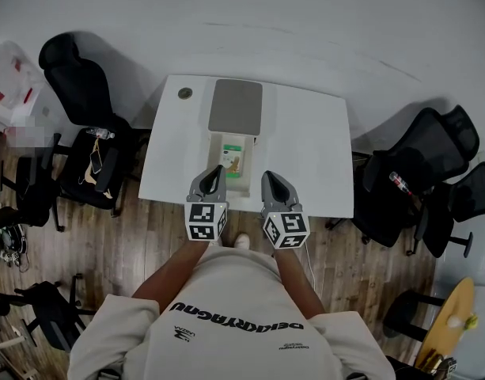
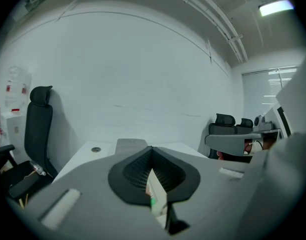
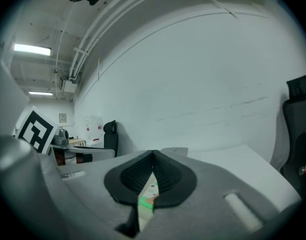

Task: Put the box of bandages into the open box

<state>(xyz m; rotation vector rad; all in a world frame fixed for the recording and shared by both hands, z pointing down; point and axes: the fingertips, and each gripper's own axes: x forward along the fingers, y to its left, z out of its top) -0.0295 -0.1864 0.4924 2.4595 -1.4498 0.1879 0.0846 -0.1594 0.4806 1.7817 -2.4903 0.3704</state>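
A white and green box of bandages (image 1: 234, 157) lies inside the pale tray of the open box (image 1: 214, 163), whose grey lid (image 1: 235, 105) stands open behind it on the white table (image 1: 313, 149). My left gripper (image 1: 219, 169) hovers at the tray's near left corner, my right gripper (image 1: 267, 174) just off its near right corner. Both have their jaws closed tip to tip and hold nothing. In the left gripper view the shut left gripper (image 2: 152, 149) shows a sliver of the bandage box (image 2: 156, 194) below its tips. The right gripper (image 3: 153, 152) likewise frames the bandage box (image 3: 149, 194).
Black office chairs stand left (image 1: 84, 85) and right (image 1: 416, 165) of the table. A small round grommet (image 1: 184, 93) sits at the table's far left corner. The near table edge (image 1: 321, 212) lies just under the grippers, above a wooden floor (image 1: 147, 244).
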